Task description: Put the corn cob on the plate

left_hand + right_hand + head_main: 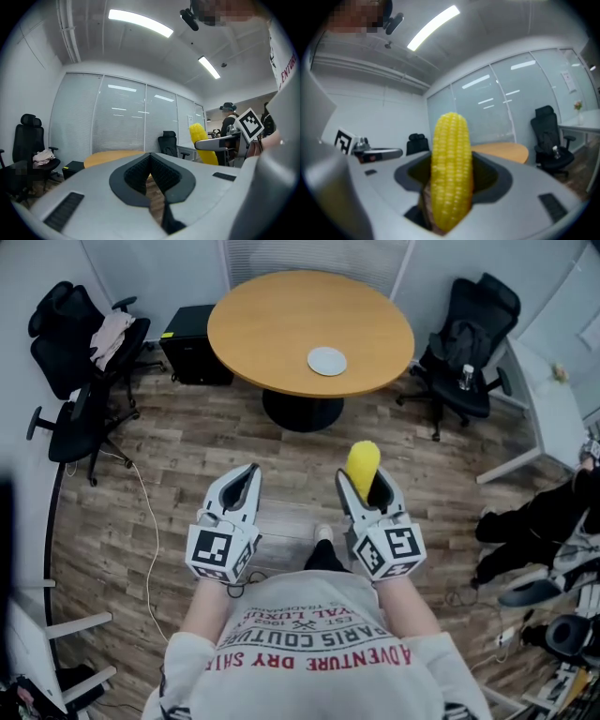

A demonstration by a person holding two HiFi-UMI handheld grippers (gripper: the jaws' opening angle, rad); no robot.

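My right gripper (367,486) is shut on a yellow corn cob (362,465), which sticks up out of the jaws; the right gripper view shows the corn cob (450,171) filling the gap, upright. My left gripper (240,488) is held beside it at the same height, shut and holding nothing, its pads (151,174) meeting in the left gripper view, where the corn cob (202,143) shows off to the right. A small pale plate (326,361) lies on the round wooden table (272,324), well ahead of both grippers. Both grippers hover over the floor, short of the table.
Black office chairs stand at the left (80,362) and at the right (469,343) of the table. A black box (195,357) sits on the floor behind the table's left side. A cable (150,521) trails across the wooden floor. A white desk (553,399) stands at the far right.
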